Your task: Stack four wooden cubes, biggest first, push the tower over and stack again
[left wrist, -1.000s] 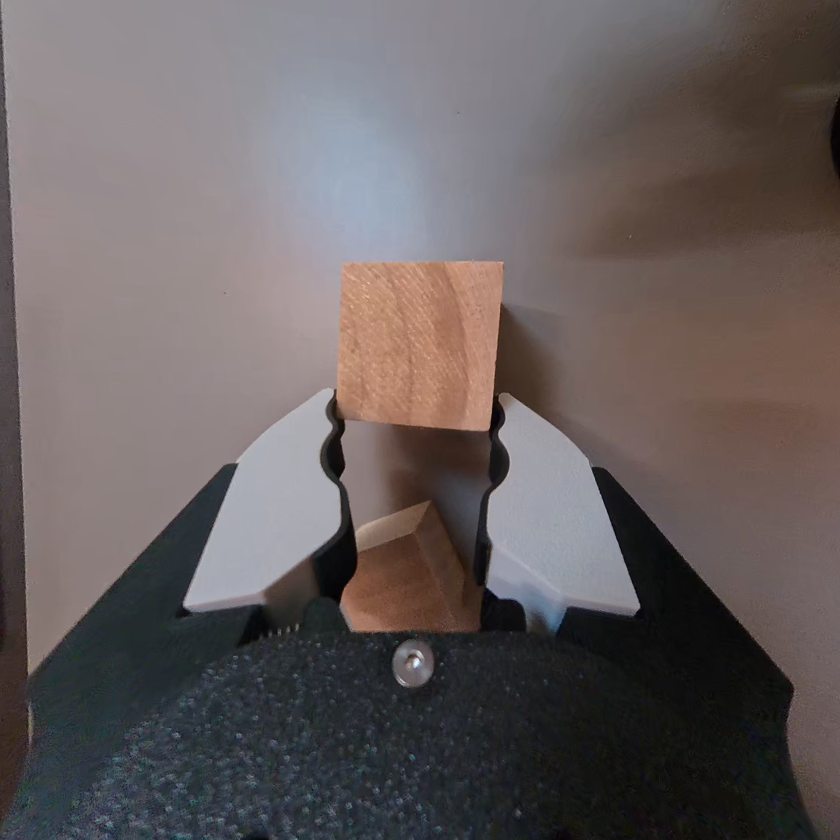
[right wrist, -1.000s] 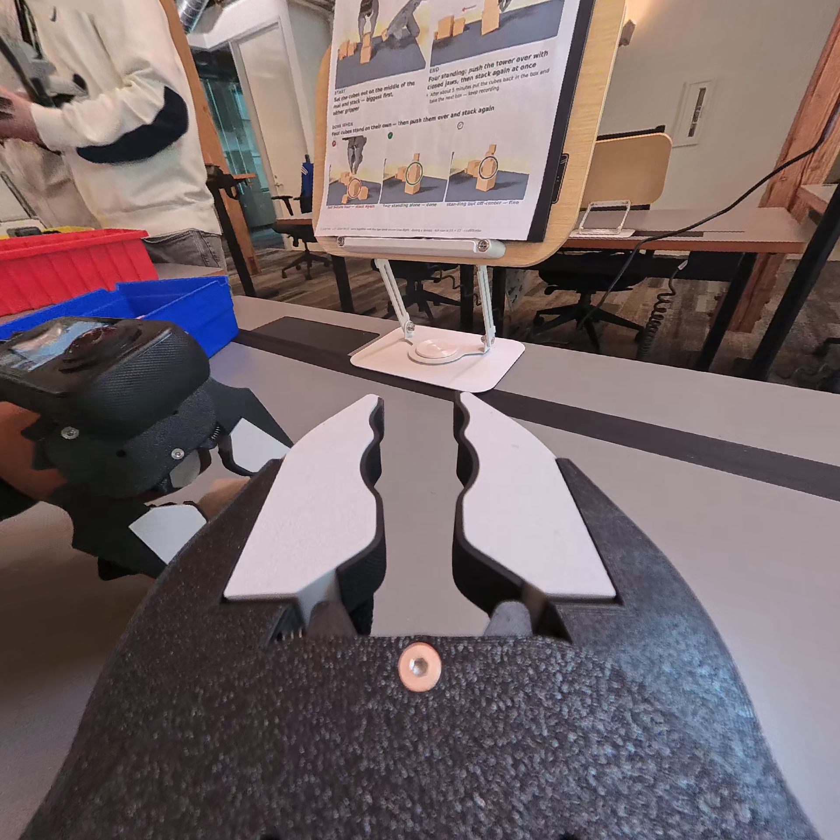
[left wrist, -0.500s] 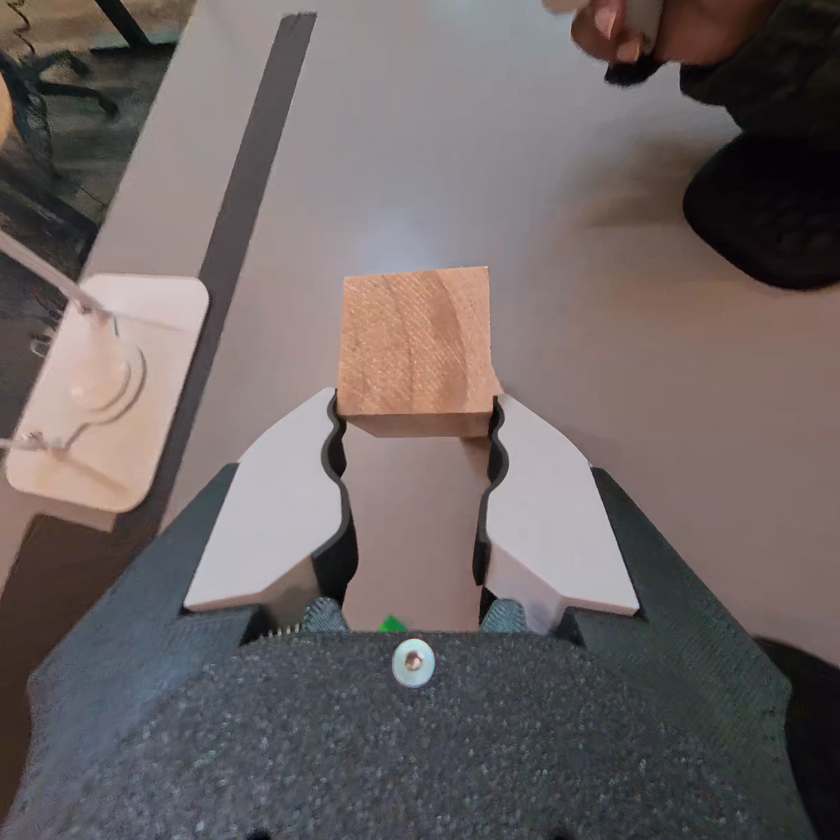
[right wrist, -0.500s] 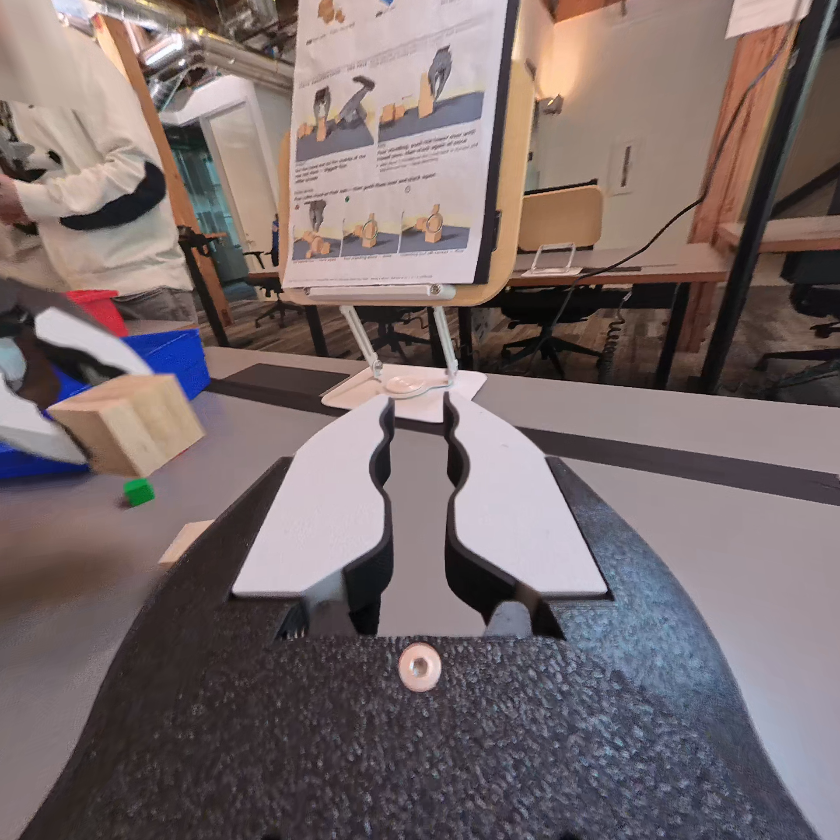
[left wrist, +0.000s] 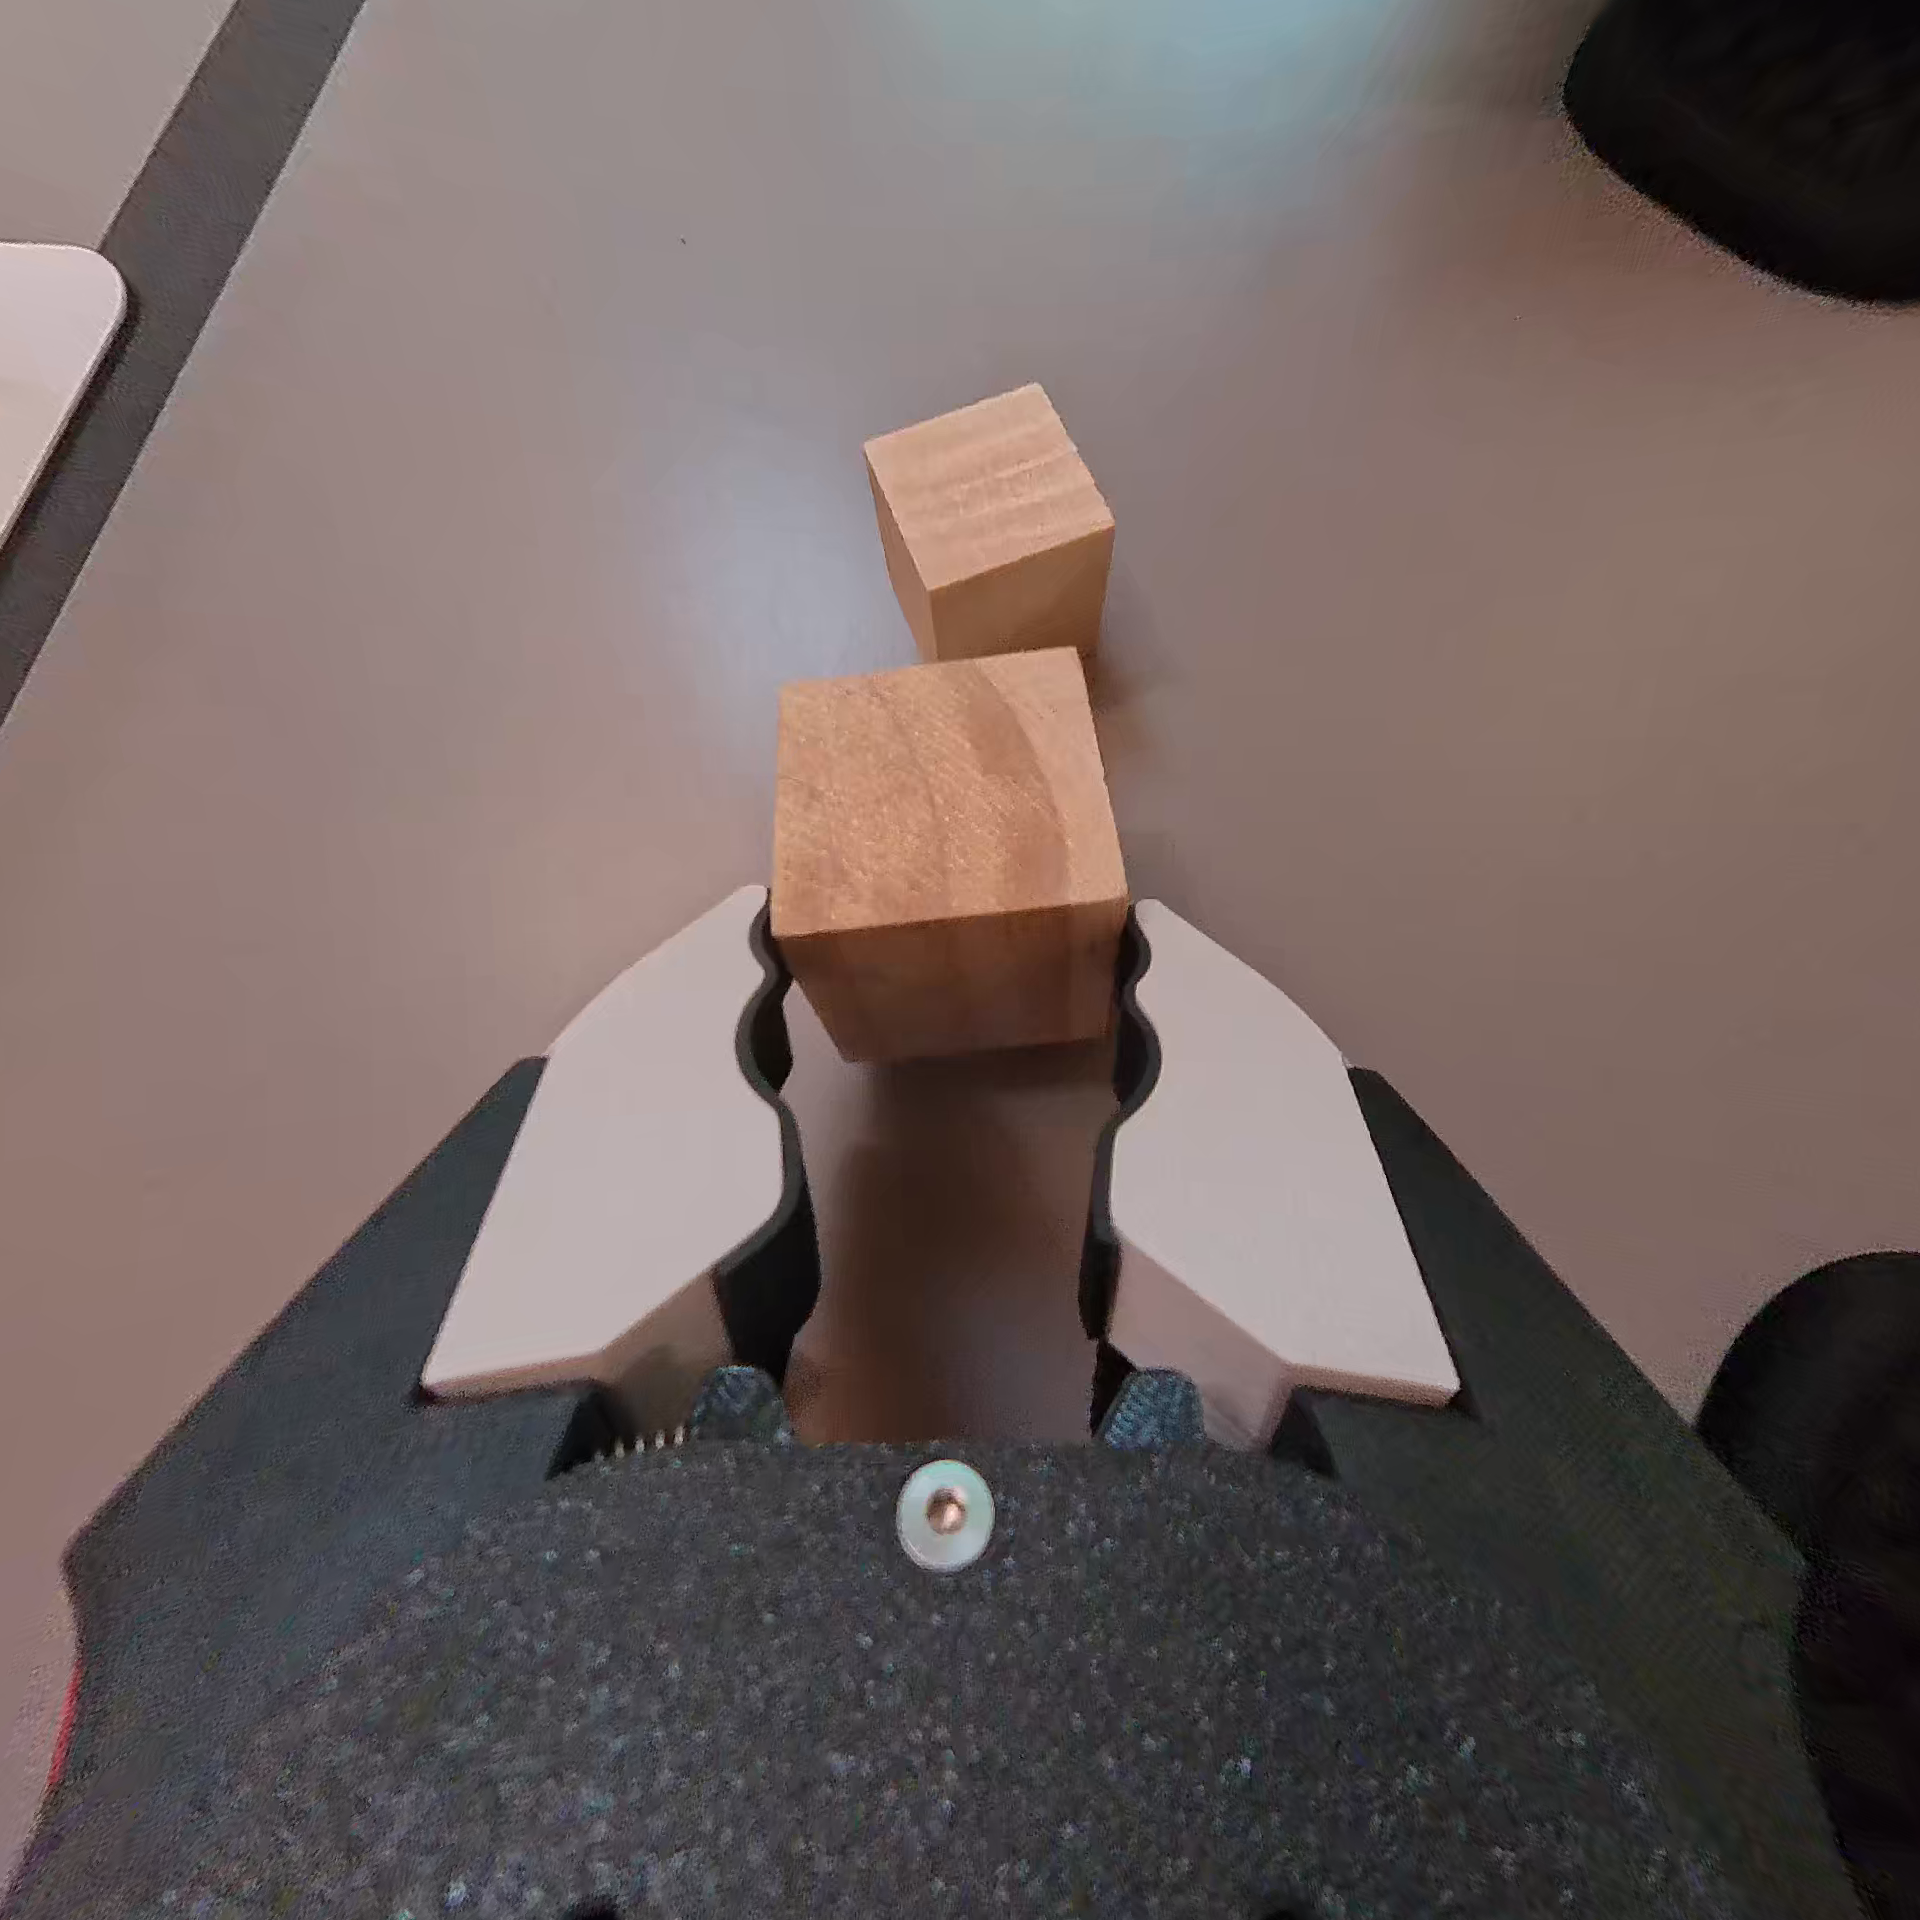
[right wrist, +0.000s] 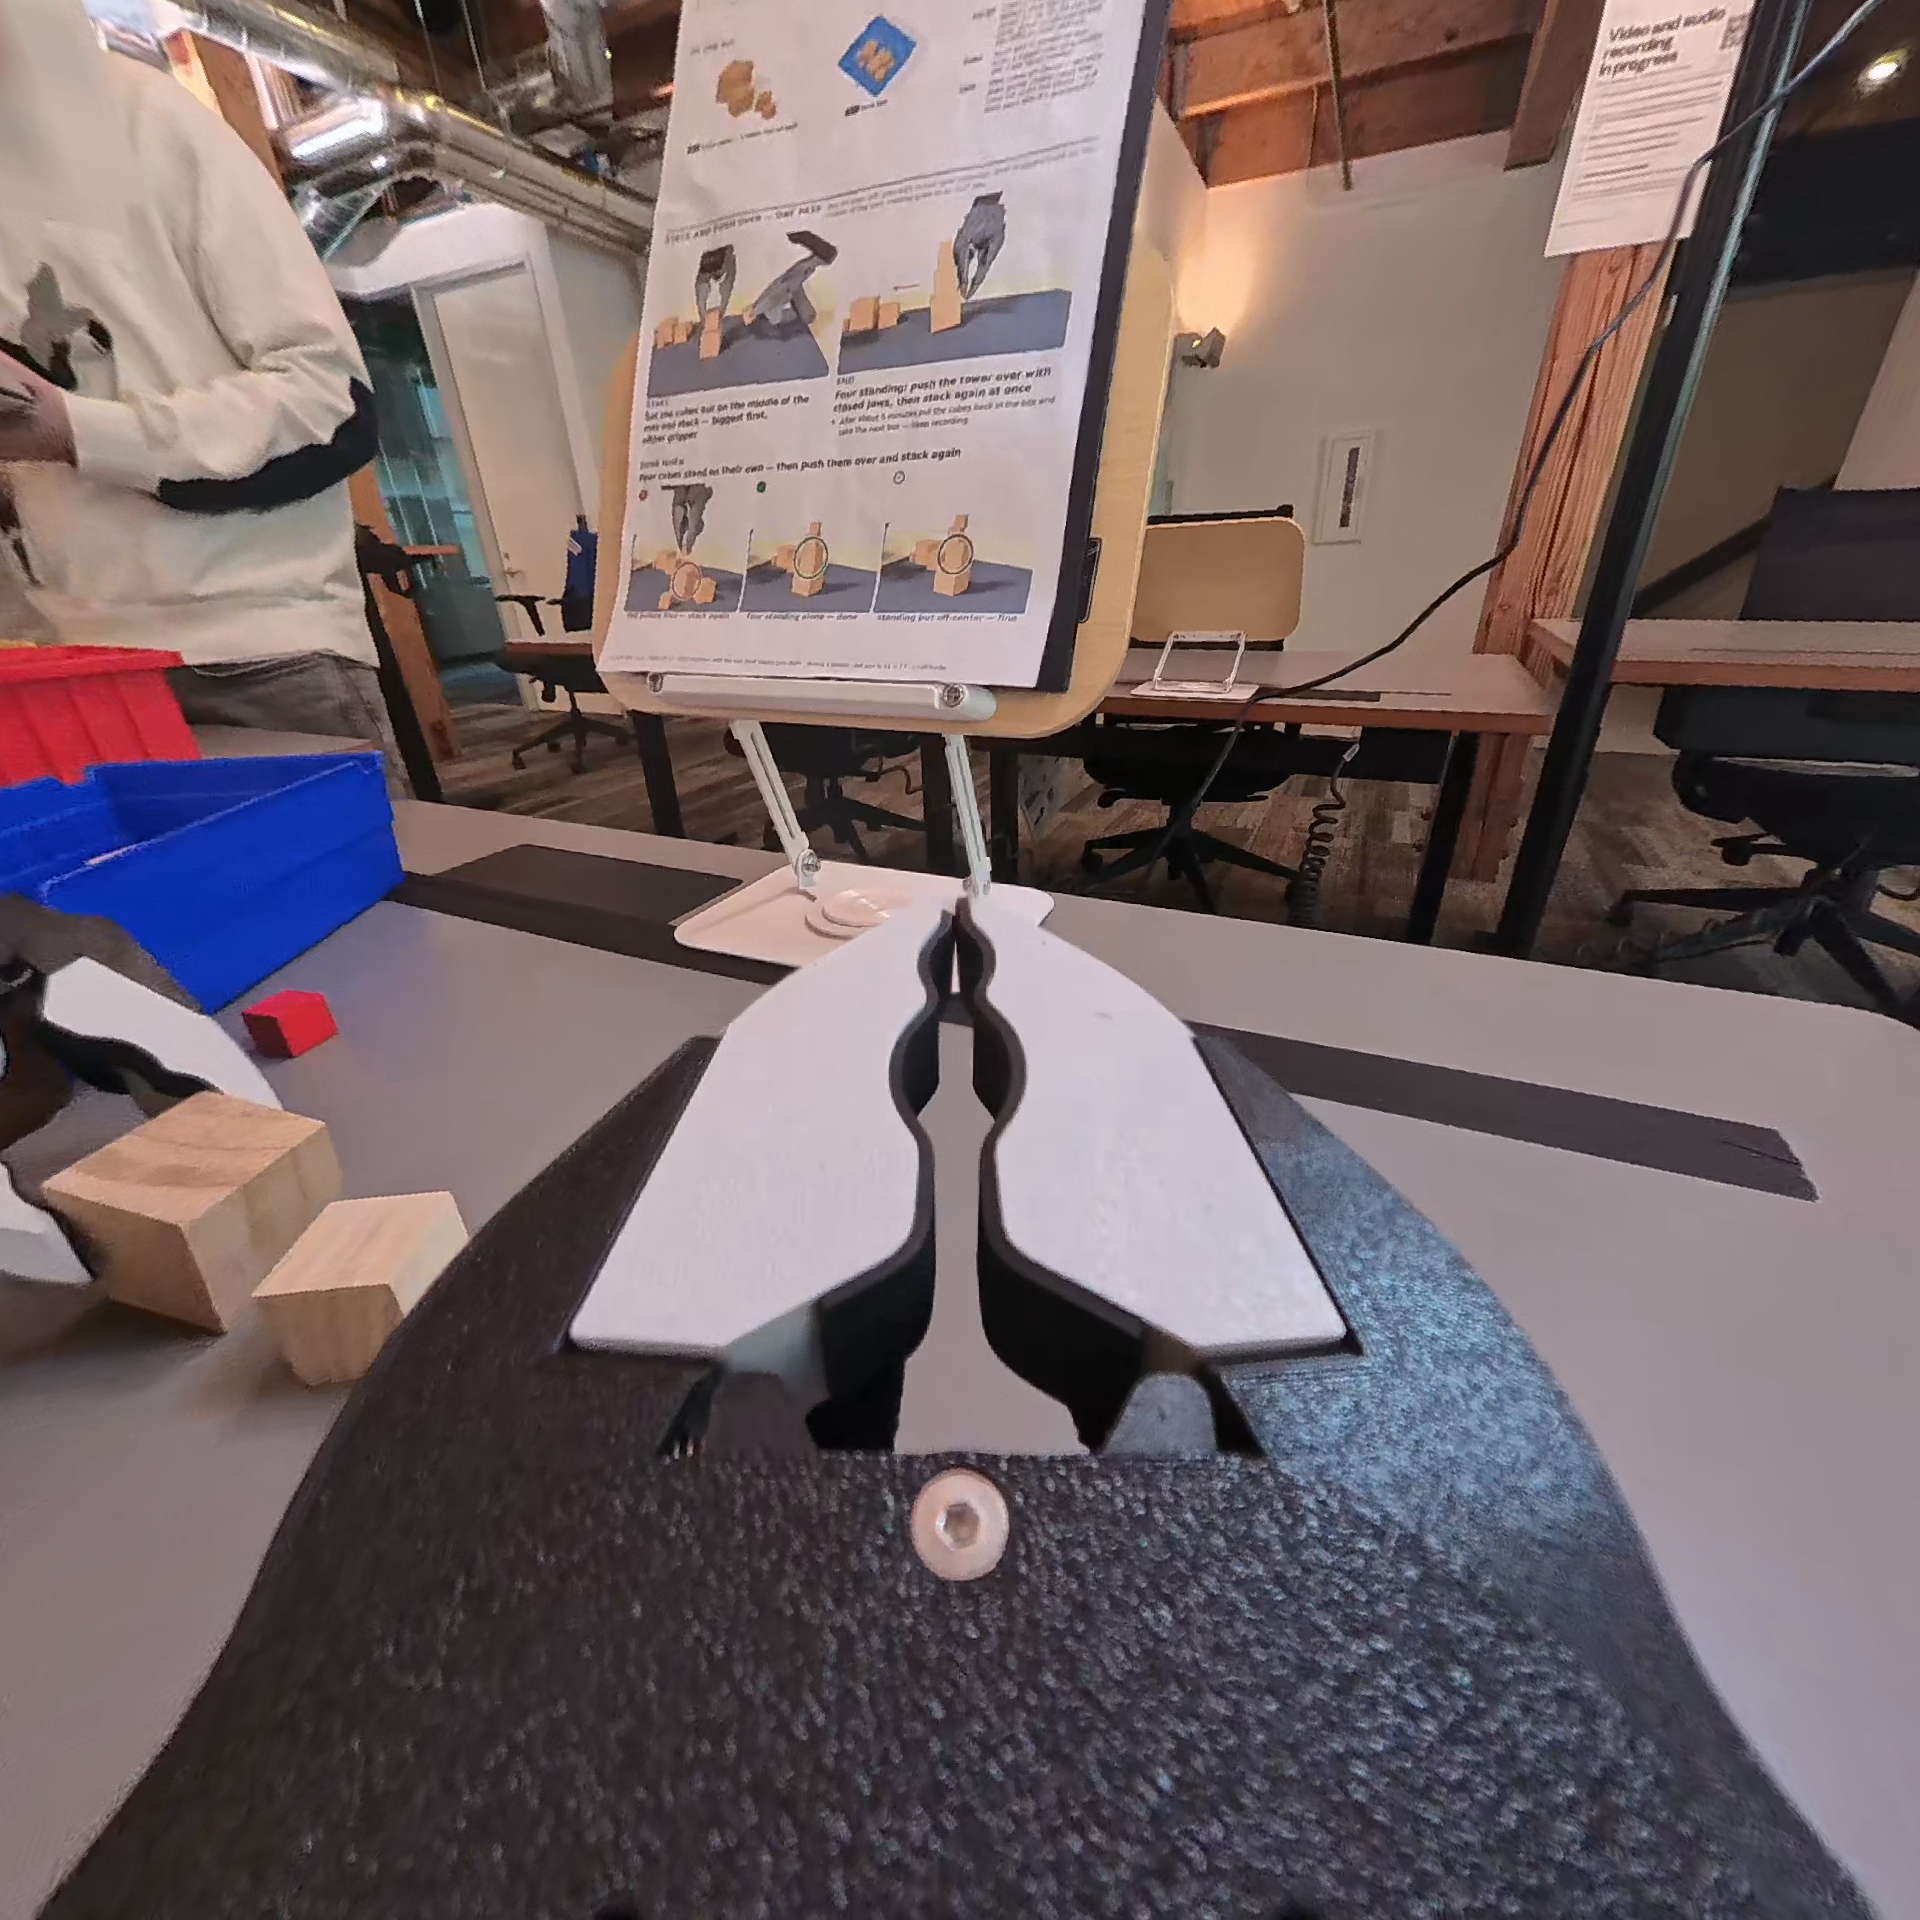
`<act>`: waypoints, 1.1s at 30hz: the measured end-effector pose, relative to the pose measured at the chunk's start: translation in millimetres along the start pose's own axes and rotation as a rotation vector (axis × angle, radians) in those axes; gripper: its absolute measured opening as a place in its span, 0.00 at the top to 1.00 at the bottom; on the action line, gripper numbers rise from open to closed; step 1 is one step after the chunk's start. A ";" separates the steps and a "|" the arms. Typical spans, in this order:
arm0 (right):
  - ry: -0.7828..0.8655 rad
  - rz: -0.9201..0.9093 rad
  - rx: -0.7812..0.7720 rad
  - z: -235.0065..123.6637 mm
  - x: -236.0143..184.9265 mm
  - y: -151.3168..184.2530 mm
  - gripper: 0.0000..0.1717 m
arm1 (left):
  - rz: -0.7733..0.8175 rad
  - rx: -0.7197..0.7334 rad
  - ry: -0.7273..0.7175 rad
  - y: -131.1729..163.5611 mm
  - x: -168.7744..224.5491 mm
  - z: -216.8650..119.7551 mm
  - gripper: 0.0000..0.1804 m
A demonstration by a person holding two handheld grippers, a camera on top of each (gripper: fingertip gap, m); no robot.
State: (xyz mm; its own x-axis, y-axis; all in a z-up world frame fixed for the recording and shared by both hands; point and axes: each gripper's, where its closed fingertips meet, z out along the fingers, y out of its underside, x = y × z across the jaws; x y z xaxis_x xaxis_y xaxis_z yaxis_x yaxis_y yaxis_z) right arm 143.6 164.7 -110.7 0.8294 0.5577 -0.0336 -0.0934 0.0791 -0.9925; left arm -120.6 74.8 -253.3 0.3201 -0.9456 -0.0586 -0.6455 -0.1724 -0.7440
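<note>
My left gripper (left wrist: 951,920) is shut on a large wooden cube (left wrist: 945,831), with both pads pressed on its sides, and holds it low over the grey table (left wrist: 468,623). A smaller wooden cube (left wrist: 992,520) stands on the table just beyond it. In the right wrist view the held cube (right wrist: 197,1205) shows tilted at the far left, next to the smaller cube (right wrist: 353,1278). My right gripper (right wrist: 956,925) is shut with nothing between its tips, over the table to the right of the cubes.
A small red cube (right wrist: 291,1023) lies near a blue bin (right wrist: 229,862), with a red bin (right wrist: 83,707) behind it. A stand holding a printed sheet (right wrist: 862,343) sits at the table's far edge beside a black strip (right wrist: 1507,1101). A person (right wrist: 177,364) stands at the back left. The tips of one gripper are about 30 centimeters away from the tips of the other.
My left gripper has carried the large cube across and lowered it beside the smaller cube. My right gripper has closed fully on air and tilted upward.
</note>
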 end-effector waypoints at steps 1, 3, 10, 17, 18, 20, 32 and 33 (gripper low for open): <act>-0.006 -0.006 -0.006 0.7 -1.7 1.4 1.00 | 0.017 -0.015 0.003 1.6 -0.5 2.2 0.67; -0.019 -0.015 -0.008 1.4 -4.8 2.3 1.00 | 0.047 -0.051 0.015 6.4 -0.7 7.2 0.67; -0.036 -0.012 -0.011 1.9 -7.8 2.9 1.00 | 0.082 -0.140 -0.032 9.5 -15.4 2.6 0.64; -0.055 -0.008 -0.016 2.7 -11.9 2.9 1.00 | 0.032 -0.109 -0.043 2.9 -16.3 -14.2 0.64; -0.058 -0.008 -0.017 2.8 -12.6 3.1 1.00 | 0.034 -0.108 -0.041 2.1 -14.3 -13.4 0.64; -0.063 -0.009 -0.022 3.2 -13.9 3.9 1.00 | 0.035 -0.114 -0.044 1.4 -11.6 -8.6 0.63; -0.082 -0.006 -0.037 4.4 -17.7 7.1 1.00 | 0.041 -0.087 -0.072 -13.2 -11.7 13.5 0.67; -0.081 -0.007 -0.036 4.3 -17.6 7.0 1.00 | 0.033 -0.082 -0.072 -13.9 -11.8 12.6 0.64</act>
State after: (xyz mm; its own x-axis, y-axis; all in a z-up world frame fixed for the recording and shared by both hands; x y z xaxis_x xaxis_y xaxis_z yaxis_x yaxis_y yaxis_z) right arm 126.0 159.0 -116.5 0.7822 0.6227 -0.0185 -0.0665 0.0539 -0.9963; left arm -106.6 91.8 -250.7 0.3451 -0.9292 -0.1322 -0.7103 -0.1665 -0.6839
